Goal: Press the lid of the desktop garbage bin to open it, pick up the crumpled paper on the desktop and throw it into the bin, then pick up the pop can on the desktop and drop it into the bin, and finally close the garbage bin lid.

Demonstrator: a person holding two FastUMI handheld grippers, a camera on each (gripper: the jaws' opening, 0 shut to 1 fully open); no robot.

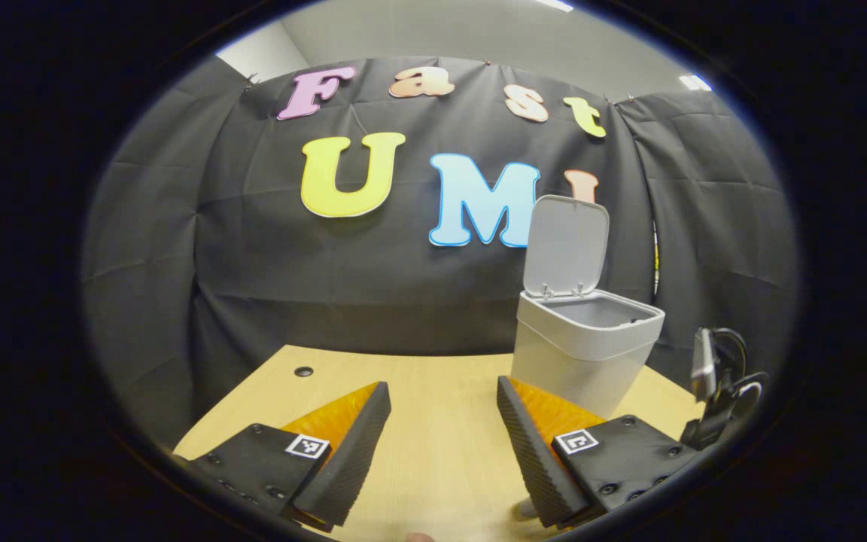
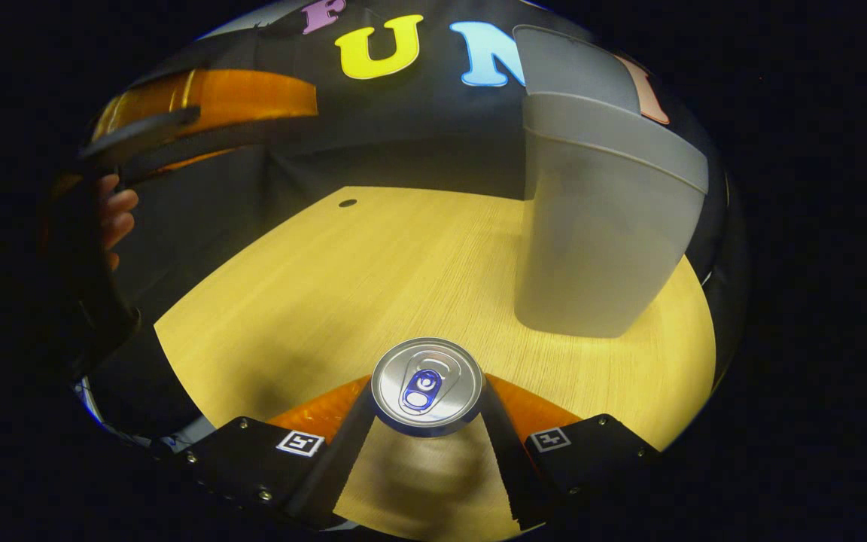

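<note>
Black cloth backs a pale wooden desktop (image 2: 313, 286). Ahead and to the right of the right gripper (image 2: 427, 421) stands the grey garbage bin (image 2: 599, 226), its lid (image 1: 565, 245) tipped up and open in the left gripper view. Both fingers of the right gripper press against the sides of the upright pop can (image 2: 426, 385), held between their tips. The left gripper (image 1: 445, 444) hangs over the desk with fingers spread wide, holding nothing.
</note>
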